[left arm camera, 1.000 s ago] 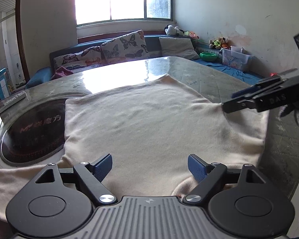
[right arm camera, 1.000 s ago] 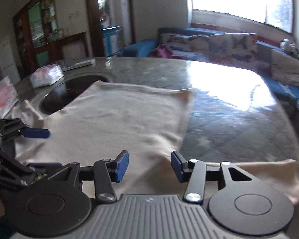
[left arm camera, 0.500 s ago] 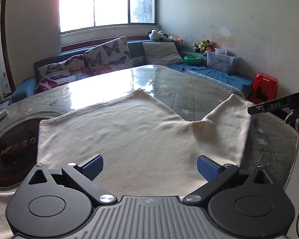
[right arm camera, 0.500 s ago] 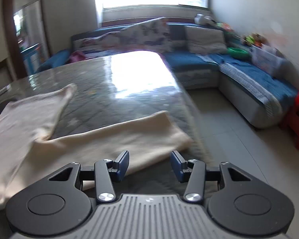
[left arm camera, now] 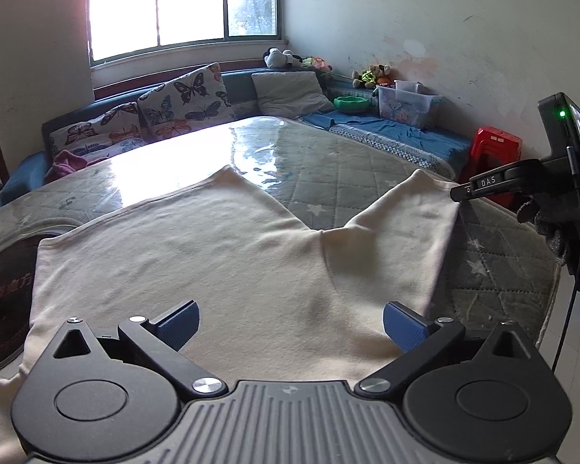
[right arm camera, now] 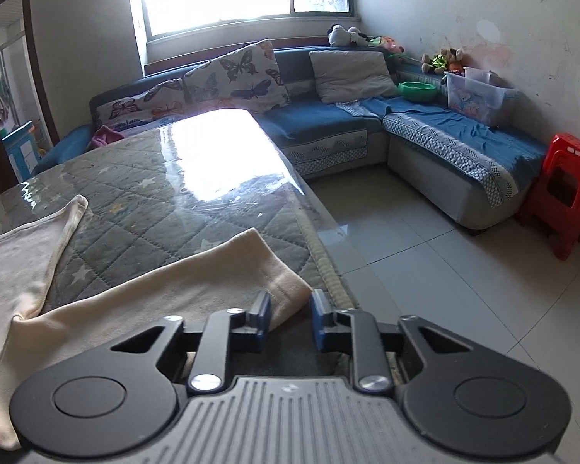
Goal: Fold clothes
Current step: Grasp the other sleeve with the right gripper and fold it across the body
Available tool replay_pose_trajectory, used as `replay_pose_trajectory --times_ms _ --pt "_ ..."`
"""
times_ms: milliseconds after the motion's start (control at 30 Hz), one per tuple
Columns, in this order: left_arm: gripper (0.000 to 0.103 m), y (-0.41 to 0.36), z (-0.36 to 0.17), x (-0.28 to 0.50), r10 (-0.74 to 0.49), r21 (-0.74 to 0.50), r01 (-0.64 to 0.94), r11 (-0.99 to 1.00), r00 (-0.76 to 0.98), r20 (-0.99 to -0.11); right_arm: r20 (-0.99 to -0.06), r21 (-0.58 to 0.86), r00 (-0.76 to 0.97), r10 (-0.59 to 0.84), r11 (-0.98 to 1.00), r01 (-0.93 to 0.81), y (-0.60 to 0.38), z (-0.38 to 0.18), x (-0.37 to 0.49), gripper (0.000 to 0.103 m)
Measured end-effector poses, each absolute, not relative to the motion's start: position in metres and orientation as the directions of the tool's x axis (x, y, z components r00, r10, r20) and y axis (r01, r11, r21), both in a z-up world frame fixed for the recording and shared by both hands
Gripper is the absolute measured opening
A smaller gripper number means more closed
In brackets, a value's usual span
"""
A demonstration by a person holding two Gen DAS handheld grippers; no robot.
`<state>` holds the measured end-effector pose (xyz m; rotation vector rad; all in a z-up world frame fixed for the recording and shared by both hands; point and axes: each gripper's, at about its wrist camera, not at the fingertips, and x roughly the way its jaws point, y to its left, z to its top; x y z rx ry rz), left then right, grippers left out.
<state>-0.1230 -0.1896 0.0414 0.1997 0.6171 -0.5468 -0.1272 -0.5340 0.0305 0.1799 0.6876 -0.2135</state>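
Observation:
A cream garment (left arm camera: 220, 255) lies spread flat on the quilted table (left arm camera: 328, 178). My left gripper (left arm camera: 290, 319) is open wide just above the garment's near edge, holding nothing. One sleeve (right arm camera: 197, 282) stretches toward the table's right edge. My right gripper (right arm camera: 289, 319) has its blue pads (right arm camera: 261, 319) narrowed around the sleeve's cuff, with a gap still showing between them. In the left wrist view the right gripper (left arm camera: 460, 192) sits at the sleeve's far corner.
A round dark hob (left arm camera: 0, 301) is set into the table at left. A blue corner sofa (right arm camera: 425, 131) with butterfly cushions (right arm camera: 232, 73) runs behind. A red plastic stool (right arm camera: 564, 201) stands on the tiled floor (right arm camera: 444, 270) to the right.
The right gripper swung from the garment's body out to the sleeve end and narrowed its jaws around the cuff. The left gripper opened wider and shifted slightly right.

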Motion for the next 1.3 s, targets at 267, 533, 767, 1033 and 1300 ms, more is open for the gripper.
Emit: replay_pose_trajectory --times_ms 267,533,767,1033,1300 --pt "0.103 -0.193 0.04 -0.117 -0.381 0.058 0.516 0.855 0.7 -0.604 -0.565 0.142 0.813 -0.139 0.955 0.262 -0.542 0.047 -0.145 0.004" --pt "0.103 -0.203 0.028 -0.115 -0.368 0.089 0.535 0.84 0.683 -0.631 -0.534 0.152 0.836 -0.129 0.958 0.244 -0.542 0.058 -0.151 0.004" --pt "0.103 -0.197 0.031 -0.114 -0.376 0.079 0.53 0.844 0.691 -0.618 -0.503 0.154 0.859 -0.101 0.967 0.204 -0.533 0.078 -0.153 0.004" --pt "0.103 -0.145 0.051 -0.113 -0.33 0.026 0.416 0.909 0.756 -0.566 -0.421 0.103 0.907 0.024 0.994 0.022 -0.478 0.141 -0.152 0.004" --pt "0.103 -0.074 0.063 -0.119 -0.223 -0.019 0.25 0.968 0.821 -0.525 -0.403 0.022 0.885 0.232 0.97 -0.244 -0.38 0.17 -0.138 0.004"
